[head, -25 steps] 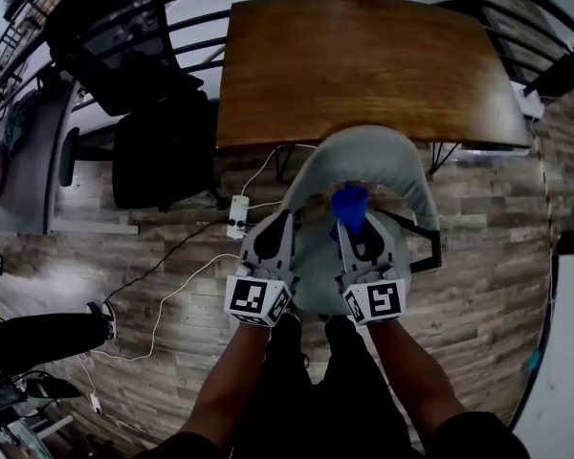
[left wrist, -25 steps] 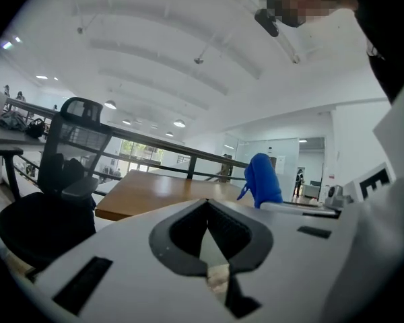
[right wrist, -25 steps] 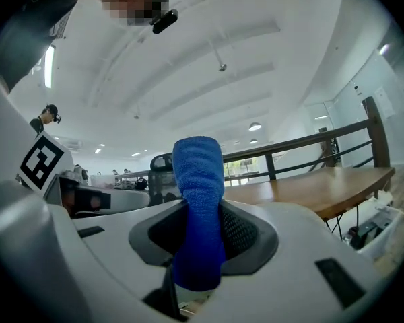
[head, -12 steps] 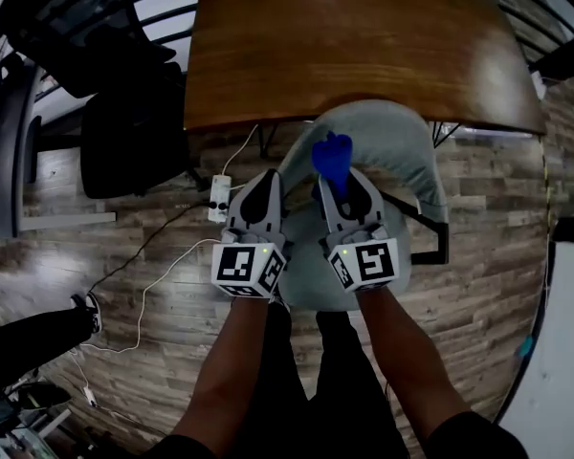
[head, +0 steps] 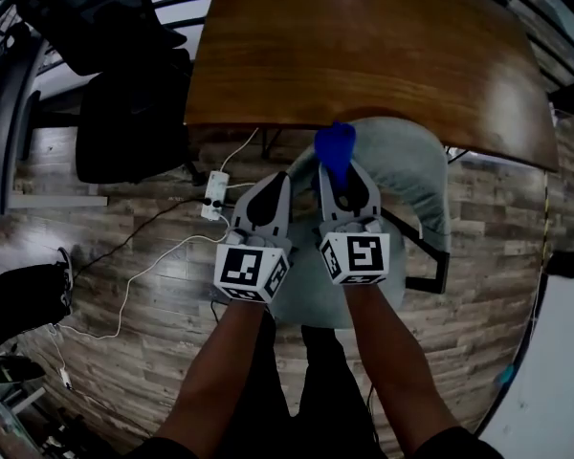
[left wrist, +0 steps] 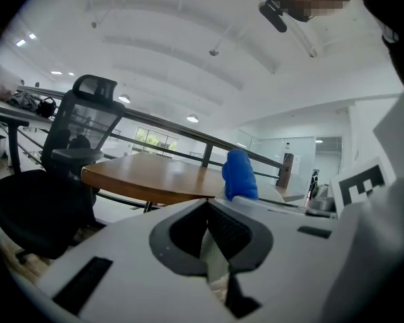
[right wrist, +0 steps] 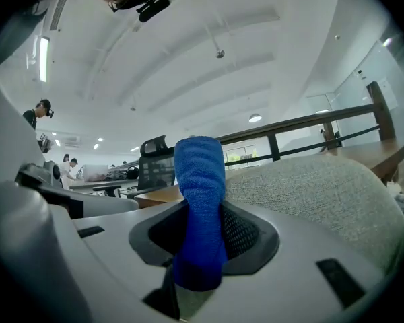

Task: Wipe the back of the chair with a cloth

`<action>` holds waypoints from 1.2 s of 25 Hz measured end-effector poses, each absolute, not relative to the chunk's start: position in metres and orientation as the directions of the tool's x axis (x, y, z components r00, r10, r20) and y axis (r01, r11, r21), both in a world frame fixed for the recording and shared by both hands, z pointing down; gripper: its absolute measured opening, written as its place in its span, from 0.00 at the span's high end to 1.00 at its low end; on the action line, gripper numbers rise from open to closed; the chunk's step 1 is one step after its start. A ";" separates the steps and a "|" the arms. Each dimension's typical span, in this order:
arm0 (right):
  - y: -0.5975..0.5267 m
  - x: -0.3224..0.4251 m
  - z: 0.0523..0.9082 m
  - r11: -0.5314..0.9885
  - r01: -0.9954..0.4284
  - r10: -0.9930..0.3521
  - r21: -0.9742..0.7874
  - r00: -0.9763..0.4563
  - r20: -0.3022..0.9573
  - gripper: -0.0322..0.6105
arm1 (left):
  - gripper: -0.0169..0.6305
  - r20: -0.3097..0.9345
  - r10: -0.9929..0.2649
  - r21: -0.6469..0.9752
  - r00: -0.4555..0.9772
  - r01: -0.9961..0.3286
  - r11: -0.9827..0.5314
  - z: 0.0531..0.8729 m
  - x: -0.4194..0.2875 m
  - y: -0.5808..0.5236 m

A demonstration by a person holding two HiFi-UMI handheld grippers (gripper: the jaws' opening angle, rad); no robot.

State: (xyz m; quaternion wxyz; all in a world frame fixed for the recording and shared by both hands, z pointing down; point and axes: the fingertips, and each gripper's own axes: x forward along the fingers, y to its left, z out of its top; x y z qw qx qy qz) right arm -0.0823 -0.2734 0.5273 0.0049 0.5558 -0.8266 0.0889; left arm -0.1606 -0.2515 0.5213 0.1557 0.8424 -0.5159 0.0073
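Note:
The grey fabric chair [head: 407,161] stands below me, pushed up to the wooden table [head: 364,46]. My right gripper [head: 341,182] is shut on a folded blue cloth [head: 335,147], whose free end sticks out past the jaws over the left part of the chair's curved back rim. The right gripper view shows the blue cloth [right wrist: 199,180] standing up between the jaws, with the chair's grey back [right wrist: 310,187] just to its right. Beside it, my left gripper [head: 270,191] hovers at the chair's left edge, shut with nothing in it. In the left gripper view the cloth [left wrist: 239,175] shows beyond the jaws.
A black office chair [head: 129,94] stands to the left of the table. A white power strip [head: 210,197] and trailing cables [head: 134,290] lie on the wooden floor to the left. A railing runs behind the table. A person's shoe [head: 62,268] is at the far left.
Both grippers have moved forward toward the table, carrying the blue cloth from the middle of the seat up to the chair back's rim. Both stayed shut.

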 end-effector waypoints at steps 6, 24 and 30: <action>-0.284 -0.087 0.531 0.383 -0.915 -0.912 -0.129 -0.397 0.101 0.76 | 0.97 0.182 -0.872 0.246 0.455 -0.879 -0.408 0.526 -0.164 -0.260; -0.292 -0.013 0.541 0.237 -0.961 -0.964 -0.145 -0.251 0.084 0.76 | 0.97 0.177 -0.831 0.256 0.528 -0.840 -0.479 0.533 -0.105 -0.259; -0.294 0.019 0.542 0.166 -0.973 -0.980 -0.159 -0.181 0.080 0.76 | 0.97 0.176 -0.802 0.255 0.571 -0.813 -0.523 0.535 -0.074 -0.256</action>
